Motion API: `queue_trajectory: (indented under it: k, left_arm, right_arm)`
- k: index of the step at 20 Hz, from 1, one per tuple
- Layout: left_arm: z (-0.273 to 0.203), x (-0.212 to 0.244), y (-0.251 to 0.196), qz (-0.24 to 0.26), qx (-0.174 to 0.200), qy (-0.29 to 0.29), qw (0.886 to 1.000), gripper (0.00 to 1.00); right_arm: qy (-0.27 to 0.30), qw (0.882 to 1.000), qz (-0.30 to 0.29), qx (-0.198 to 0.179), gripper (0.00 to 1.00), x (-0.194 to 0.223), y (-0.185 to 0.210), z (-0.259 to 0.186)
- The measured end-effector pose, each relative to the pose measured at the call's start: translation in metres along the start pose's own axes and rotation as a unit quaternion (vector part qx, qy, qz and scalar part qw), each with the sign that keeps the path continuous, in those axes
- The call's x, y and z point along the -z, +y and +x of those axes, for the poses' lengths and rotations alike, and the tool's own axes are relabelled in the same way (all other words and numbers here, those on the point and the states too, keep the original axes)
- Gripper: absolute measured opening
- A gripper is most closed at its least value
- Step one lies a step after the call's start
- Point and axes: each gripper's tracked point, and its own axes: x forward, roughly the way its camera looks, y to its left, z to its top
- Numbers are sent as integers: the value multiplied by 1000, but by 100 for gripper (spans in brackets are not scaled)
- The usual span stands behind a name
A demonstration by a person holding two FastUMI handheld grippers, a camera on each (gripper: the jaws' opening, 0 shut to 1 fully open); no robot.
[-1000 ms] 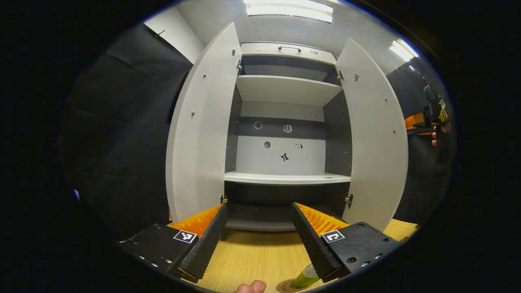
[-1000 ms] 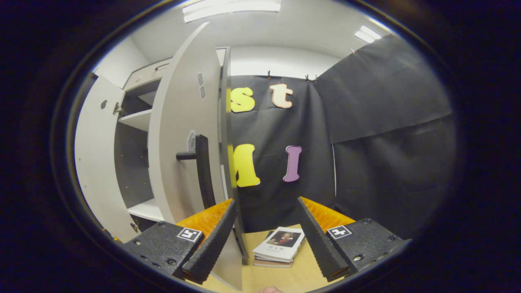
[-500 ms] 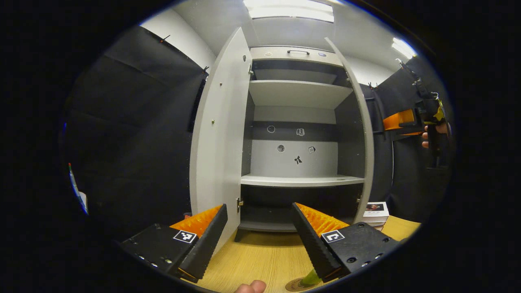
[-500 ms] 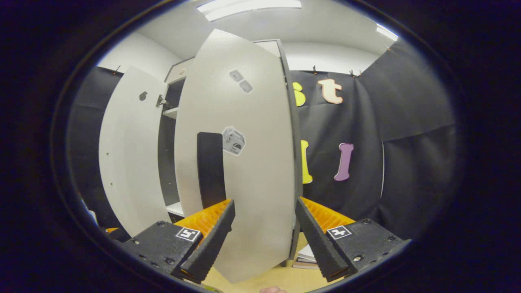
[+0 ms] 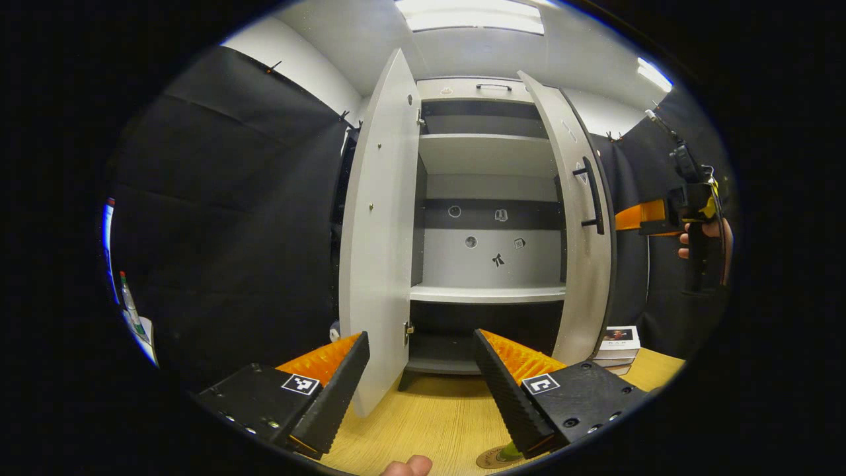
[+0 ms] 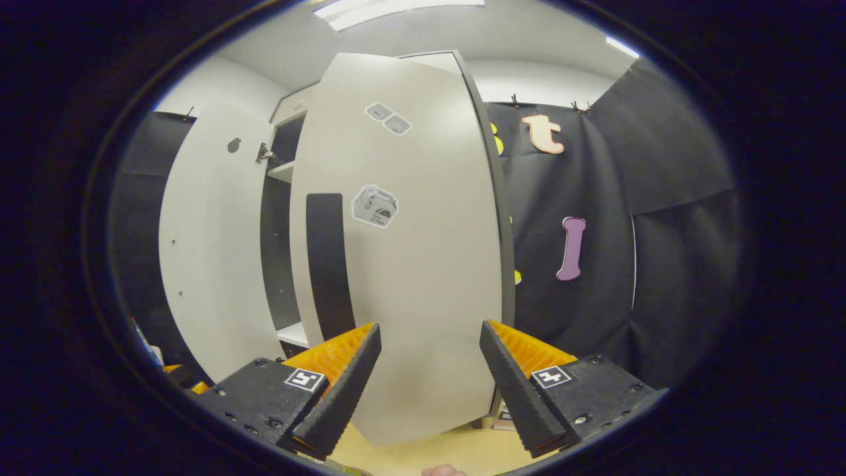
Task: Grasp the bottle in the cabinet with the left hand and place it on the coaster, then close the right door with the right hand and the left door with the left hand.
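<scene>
Right tool [image 6: 429,390] found agape and empty facing half-shut right door [image 6: 423,264]; bottle [image 5: 510,451] on coaster [image 5: 492,458]; further push judged needed, left door [image 5: 380,251] outstanding.

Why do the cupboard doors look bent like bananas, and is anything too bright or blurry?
Left gripper view: the fisheye lens bows the straight left door and right door; the ceiling light glares white, and the shelves look sharp. Right gripper view: the right door bulges the same way, evenly lit and sharp.
</scene>
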Motion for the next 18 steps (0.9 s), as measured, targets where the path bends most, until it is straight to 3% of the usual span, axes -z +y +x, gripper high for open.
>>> queue_trajectory:
  k: [4,7,8,10,11,12,13,18]
  left_arm:
    - [7,-23,-11,-32,23,4,999,95]
    - [14,-41,-10,-60,34,-1,998,95]
    - [17,-43,-7,-64,30,-1,997,95]
    - [19,-45,1,-71,19,0,997,95]
    - [19,-46,5,-72,15,-1,997,95]
    - [20,-49,12,-72,10,-1,997,100]
    - [20,-52,20,-69,1,-4,998,95]
    - [21,-99,106,-75,-77,-41,993,95]
  right_arm:
    - [-1,1000,-23,17,99,23,-9,-34]
    - [-6,999,-20,32,99,51,-11,-60]
    - [7,999,-21,44,94,70,-14,-68]
    - [36,997,-17,62,99,112,-19,-83]
    - [42,997,-8,67,94,125,-16,-90]
    - [46,997,0,68,99,137,-13,-95]
    - [54,996,7,67,99,147,-9,-99]
    - [84,994,19,59,99,161,-8,-104]
